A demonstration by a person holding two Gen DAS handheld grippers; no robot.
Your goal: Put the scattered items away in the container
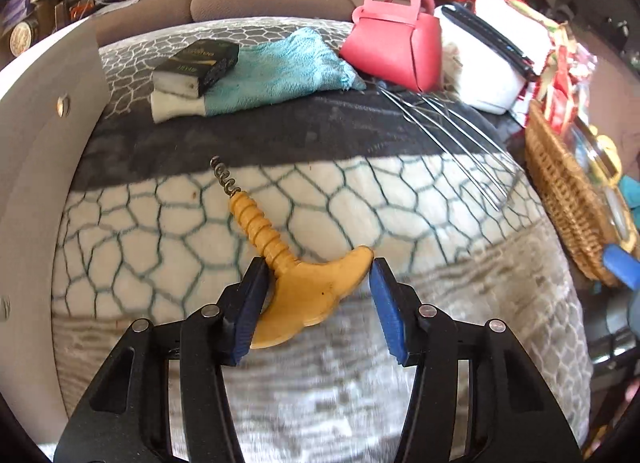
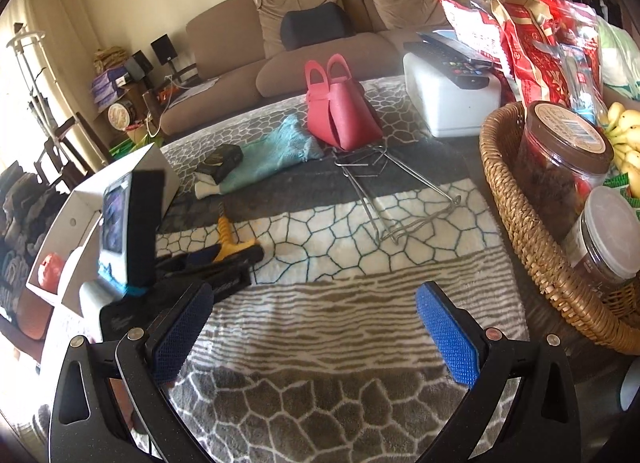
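Observation:
A yellow corkscrew (image 1: 294, 271) lies on the patterned blanket (image 1: 400, 223), its metal spiral pointing away. My left gripper (image 1: 318, 295) has its jaws around the T-handle, both pads touching its ends. It also shows in the right wrist view (image 2: 236, 249) at the corkscrew (image 2: 230, 241). My right gripper (image 2: 314, 327) is open and empty above the blanket. A white open box (image 2: 80, 223) stands at the left; its wall shows in the left wrist view (image 1: 40, 167). A metal wire rack (image 2: 384, 191), a pink handbag (image 2: 340, 111), a teal cloth (image 2: 276, 151) and a dark box (image 2: 224, 161) lie farther off.
A wicker basket (image 2: 532, 231) with jars and bananas stands at the right, also in the left wrist view (image 1: 568, 199). A white appliance (image 2: 448, 99) with a remote sits behind it. A brown sofa (image 2: 280, 43) is beyond the blanket.

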